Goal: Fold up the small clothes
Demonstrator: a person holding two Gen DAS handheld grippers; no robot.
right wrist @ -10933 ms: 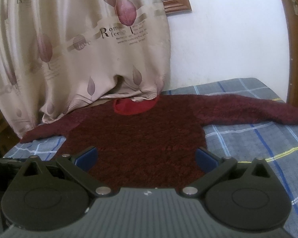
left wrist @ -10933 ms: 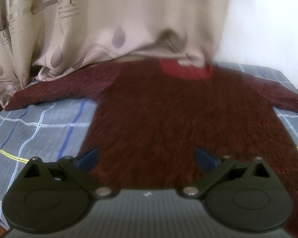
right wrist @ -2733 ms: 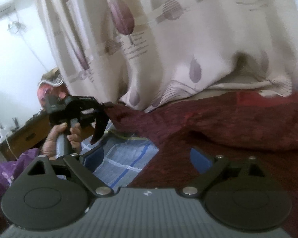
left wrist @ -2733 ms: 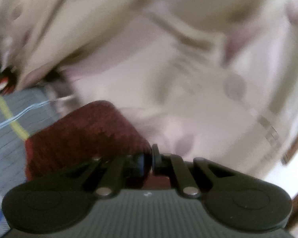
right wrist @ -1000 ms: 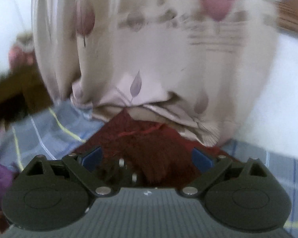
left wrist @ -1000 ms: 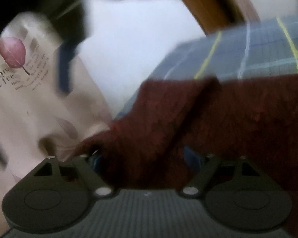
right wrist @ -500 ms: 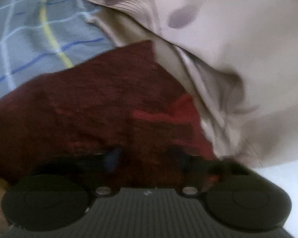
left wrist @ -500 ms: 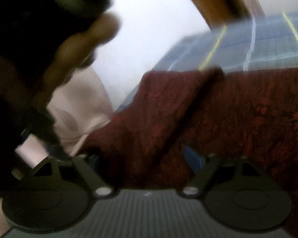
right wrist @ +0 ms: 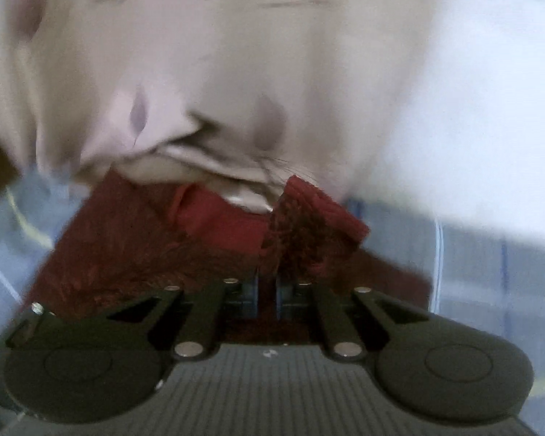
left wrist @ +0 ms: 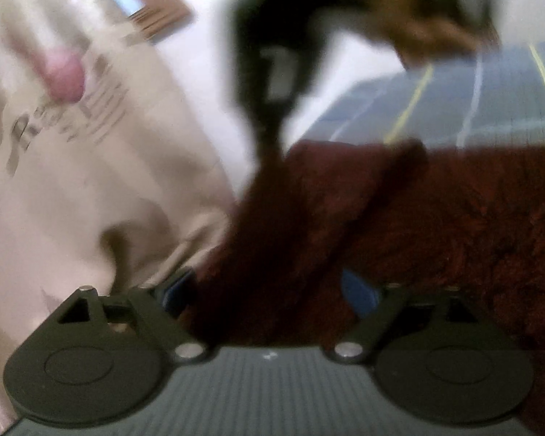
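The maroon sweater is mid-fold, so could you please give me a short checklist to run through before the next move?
1. Right hand-held gripper shut on the sweater: ok, its jaws are pinched on a raised flap of the knit.
2. Left hand-held gripper free: ok, jaws wide open, knit lying between them but not clamped.
3. Curtain clear of the grasp: cannot tell, its hem lies over the collar just beyond the flap.
4. Sweater lying on the plaid sheet: ok in the left wrist view.
5. Only one layer pinched: cannot tell, too blurred.
6. Right sleeve's position: cannot tell, out of view.
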